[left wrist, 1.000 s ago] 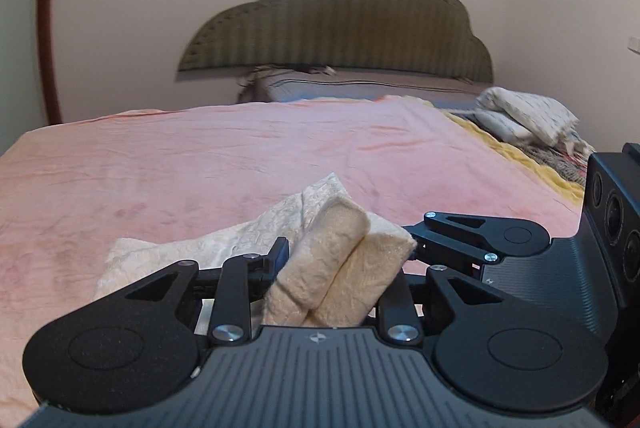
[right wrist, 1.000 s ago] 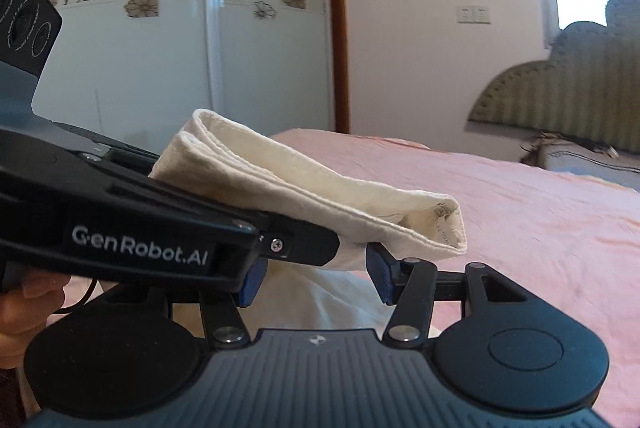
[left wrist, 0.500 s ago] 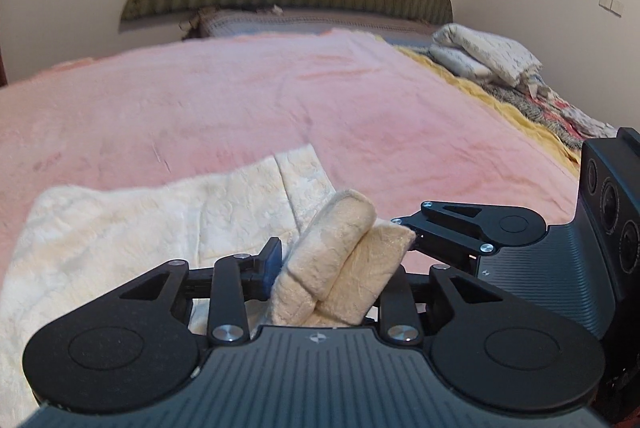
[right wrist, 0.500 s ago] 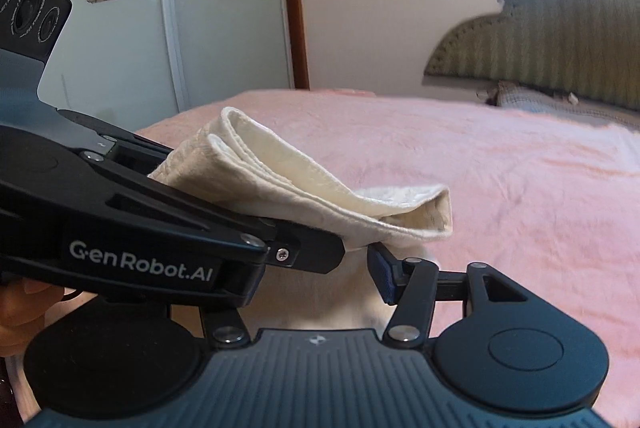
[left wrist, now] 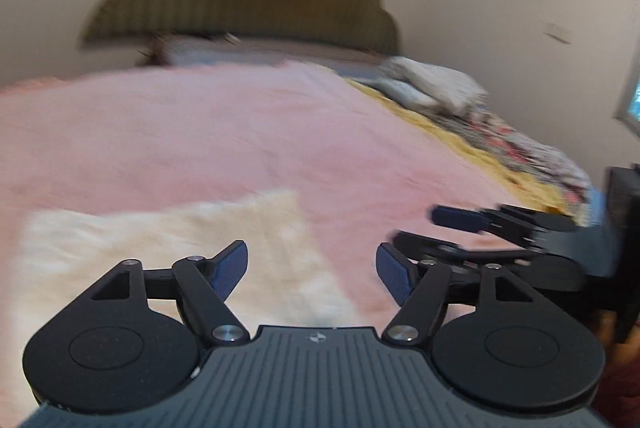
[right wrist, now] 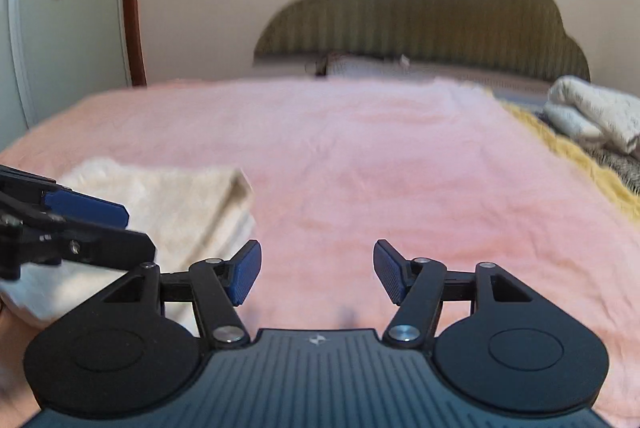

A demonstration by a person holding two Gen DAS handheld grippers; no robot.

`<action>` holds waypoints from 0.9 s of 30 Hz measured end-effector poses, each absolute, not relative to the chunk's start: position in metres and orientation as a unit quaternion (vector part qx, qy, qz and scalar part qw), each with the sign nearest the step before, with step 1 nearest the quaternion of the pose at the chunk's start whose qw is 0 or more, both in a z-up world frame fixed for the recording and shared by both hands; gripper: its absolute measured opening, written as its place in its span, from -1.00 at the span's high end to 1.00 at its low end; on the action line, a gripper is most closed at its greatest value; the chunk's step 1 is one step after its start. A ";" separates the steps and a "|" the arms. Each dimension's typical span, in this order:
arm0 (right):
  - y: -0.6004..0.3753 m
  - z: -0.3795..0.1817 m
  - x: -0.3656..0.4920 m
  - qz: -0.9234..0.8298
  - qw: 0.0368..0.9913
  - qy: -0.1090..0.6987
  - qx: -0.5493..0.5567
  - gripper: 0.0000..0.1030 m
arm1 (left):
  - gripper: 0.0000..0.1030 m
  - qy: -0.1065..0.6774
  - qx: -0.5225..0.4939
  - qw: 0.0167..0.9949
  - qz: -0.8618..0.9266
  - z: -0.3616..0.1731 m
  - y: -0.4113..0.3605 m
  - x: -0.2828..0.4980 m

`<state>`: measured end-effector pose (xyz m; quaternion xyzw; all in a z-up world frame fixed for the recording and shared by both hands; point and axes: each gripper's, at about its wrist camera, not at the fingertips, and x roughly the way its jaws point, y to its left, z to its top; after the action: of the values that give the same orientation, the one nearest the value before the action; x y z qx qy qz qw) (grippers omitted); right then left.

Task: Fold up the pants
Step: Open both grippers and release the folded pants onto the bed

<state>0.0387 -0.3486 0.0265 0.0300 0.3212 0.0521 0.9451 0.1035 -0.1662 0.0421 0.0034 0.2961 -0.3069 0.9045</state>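
Now the pants (left wrist: pixel 168 260), cream and plush, lie folded on the bed (left wrist: pixel 200 132). Both the left gripper (left wrist: pixel 312 274) and right gripper (right wrist: pixel 316 272) have jaws wide apart, empty. Soft, light, floppy cloth; best pinched at a folded edge.

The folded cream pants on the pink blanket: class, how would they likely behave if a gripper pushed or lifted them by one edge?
The folded cream pants look soft, so they would probably sag and unfold when lifted. Pushed across the fuzzy pink blanket, they would likely bunch rather than slide.

pink blanket (right wrist: pixel 380 156), green headboard (right wrist: pixel 432 8), pillows (right wrist: pixel 592 112)
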 end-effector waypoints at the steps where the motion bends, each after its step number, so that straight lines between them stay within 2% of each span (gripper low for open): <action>1: -0.341 0.030 0.037 0.074 0.946 0.313 0.039 -0.22 | -0.45 0.291 0.012 0.913 -0.285 0.045 -0.153 0.105; 5: -0.295 0.025 0.037 0.159 0.933 0.323 0.010 -0.24 | -0.45 0.321 0.038 0.918 -0.228 0.032 -0.107 0.114; 9: -0.252 -0.002 0.041 0.161 0.906 0.378 -0.099 -0.28 | -0.39 0.366 0.086 0.904 -0.206 0.001 -0.089 0.113; 12: -0.250 0.003 0.038 0.143 0.911 0.377 -0.091 -0.30 | -0.42 0.344 0.073 0.912 -0.213 0.000 -0.076 0.101; 16: -0.244 0.019 0.034 0.151 0.930 0.329 -0.059 -0.30 | -0.46 0.331 0.063 0.914 -0.224 0.001 -0.074 0.098; 20: -0.230 -0.005 0.043 0.120 0.910 0.374 -0.136 -0.33 | -0.46 0.329 0.086 0.913 -0.223 -0.008 -0.077 0.089; 21: -0.232 -0.008 0.042 0.109 0.911 0.373 -0.138 -0.46 | -0.46 0.325 0.078 0.916 -0.224 -0.005 -0.072 0.088; 25: -0.253 0.002 0.038 0.110 0.925 0.362 -0.040 -0.46 | -0.47 0.325 0.038 0.921 -0.210 0.004 -0.054 0.100; 27: -0.260 0.000 0.041 0.099 0.925 0.367 -0.020 -0.46 | -0.58 0.349 0.041 0.910 -0.220 -0.002 -0.056 0.107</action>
<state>0.0410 -0.2603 -0.0001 -0.0196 0.3669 0.0991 0.9248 0.1068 -0.0565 -0.0016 0.0407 0.3494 -0.2198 0.9099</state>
